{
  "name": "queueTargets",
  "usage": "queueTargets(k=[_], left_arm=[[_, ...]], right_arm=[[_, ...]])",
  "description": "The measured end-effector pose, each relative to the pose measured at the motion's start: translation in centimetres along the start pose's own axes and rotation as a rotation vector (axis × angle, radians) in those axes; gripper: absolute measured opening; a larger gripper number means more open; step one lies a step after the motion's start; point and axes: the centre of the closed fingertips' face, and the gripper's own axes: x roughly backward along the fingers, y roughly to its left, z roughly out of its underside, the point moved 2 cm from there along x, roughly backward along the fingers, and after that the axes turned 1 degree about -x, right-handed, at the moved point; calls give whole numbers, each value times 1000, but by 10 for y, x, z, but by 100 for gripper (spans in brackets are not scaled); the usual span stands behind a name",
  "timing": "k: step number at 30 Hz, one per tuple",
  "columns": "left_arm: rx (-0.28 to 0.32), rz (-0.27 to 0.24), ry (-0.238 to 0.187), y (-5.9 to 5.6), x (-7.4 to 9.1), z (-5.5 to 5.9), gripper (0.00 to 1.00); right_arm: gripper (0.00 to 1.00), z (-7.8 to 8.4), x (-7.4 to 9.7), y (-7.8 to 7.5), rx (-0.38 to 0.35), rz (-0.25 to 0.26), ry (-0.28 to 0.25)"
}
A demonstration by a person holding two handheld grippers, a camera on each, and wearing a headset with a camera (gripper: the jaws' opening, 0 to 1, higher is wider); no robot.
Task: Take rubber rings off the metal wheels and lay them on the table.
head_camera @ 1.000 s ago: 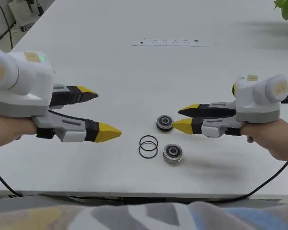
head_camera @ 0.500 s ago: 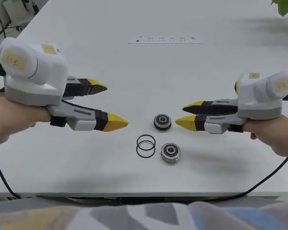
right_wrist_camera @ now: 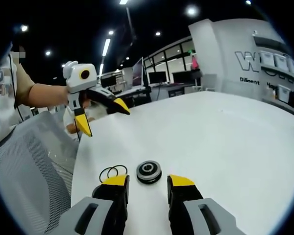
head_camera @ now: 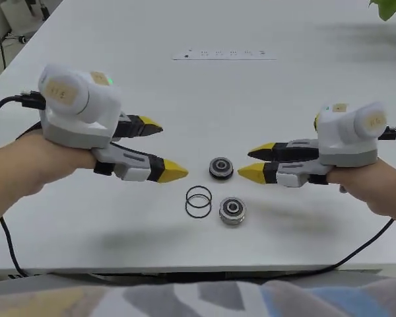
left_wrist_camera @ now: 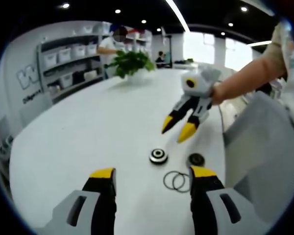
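— What lies nearest on the table point(head_camera: 86, 224)?

— Two thin black rubber rings point(head_camera: 198, 201), flat on the white top and overlapping each other. Just right of them lies the near wheel point(head_camera: 232, 210), flat, with a silvery rim. It is close beside the rings; whether it touches them I cannot tell.

— And the other wheel?

— The far wheel point(head_camera: 221, 168) lies a little farther back, apart from the near one and also flat. Its rim looks darker, and I cannot tell whether a ring sits on it.

— Where are the grippers?

— Both hover above the table, one on each side of the wheels, tips pointing inward. The left gripper point(head_camera: 168, 150) is left of the rings, its yellow-tipped jaws spread wide with nothing between them. A black cable point(head_camera: 6, 115) runs from its back. The right gripper point(head_camera: 249, 163) is just right of the far wheel, its jaws parted by a narrower gap — empty too. In the right gripper view that wheel lies just ahead of the jaws, with the rings to its left.

— Anything farther back?

— A long white strip point(head_camera: 224, 55) with small dark marks lies across the far middle of the table, and the green leaves of a plant point(head_camera: 391, 8) show at the far right corner.
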Motion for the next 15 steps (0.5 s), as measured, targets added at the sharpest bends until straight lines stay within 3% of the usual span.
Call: queueTargets(k=[15], left_arm=[[-16, 37, 31, -6, -24, 5, 55]], right_arm=[[27, 7, -10, -1, 12, 5, 27]])
